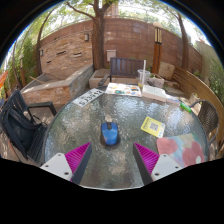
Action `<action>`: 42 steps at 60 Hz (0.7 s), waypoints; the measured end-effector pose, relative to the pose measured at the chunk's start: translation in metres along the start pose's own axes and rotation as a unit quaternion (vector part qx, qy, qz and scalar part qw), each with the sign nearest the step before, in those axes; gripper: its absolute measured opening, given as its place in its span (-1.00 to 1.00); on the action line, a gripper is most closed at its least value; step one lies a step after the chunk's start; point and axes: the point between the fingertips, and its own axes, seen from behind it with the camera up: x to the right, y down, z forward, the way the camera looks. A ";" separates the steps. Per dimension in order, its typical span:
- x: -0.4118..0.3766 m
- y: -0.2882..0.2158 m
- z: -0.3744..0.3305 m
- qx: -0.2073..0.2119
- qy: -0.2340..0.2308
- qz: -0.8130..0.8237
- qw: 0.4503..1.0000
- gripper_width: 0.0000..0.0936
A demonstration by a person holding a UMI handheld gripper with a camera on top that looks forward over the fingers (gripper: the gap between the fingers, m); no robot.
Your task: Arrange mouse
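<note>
Outdoors, my claw (112, 160) hangs wide open and empty over a round glass worktop (90, 125). Just ahead, at frame centre, sits the blue mouse (110, 131); right of it, a yellow card (152, 126). Brick walls (70, 45) stand beyond.

Table top (100, 150), centre of frame: clear glass, glossy, reflections all over. Mouse (110, 131) on it, mid-frame: blue, smooth plastic look, slight sheen. Finger pads (76, 157), bottom of frame: magenta, ridged texture, matt. Yellow card (152, 126), right of centre: flat, paper-like. Wall (130, 40), top of frame: rough red brick. Chair (22, 122), left edge: dark, matt; material not discernible.
</note>
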 end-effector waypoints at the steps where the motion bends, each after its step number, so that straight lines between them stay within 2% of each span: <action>1: -0.002 -0.005 0.010 0.001 0.001 0.000 1.000 0.81; 9: -0.006 -0.024 0.071 -0.006 0.004 -0.014 1.000 0.70; 13: -0.007 -0.024 0.087 -0.018 0.002 -0.017 1.000 0.52; 16: -0.009 -0.016 0.094 -0.030 -0.004 -0.017 0.999 0.33; 19: -0.012 -0.020 0.095 -0.025 -0.016 -0.009 1.000 0.11; 33: -0.016 -0.018 0.091 -0.038 -0.032 -0.030 0.998 -0.22; 38: -0.018 -0.038 0.074 -0.017 -0.043 -0.027 0.999 -0.24; 42: -0.021 -0.073 0.041 0.026 -0.059 -0.027 0.998 -0.24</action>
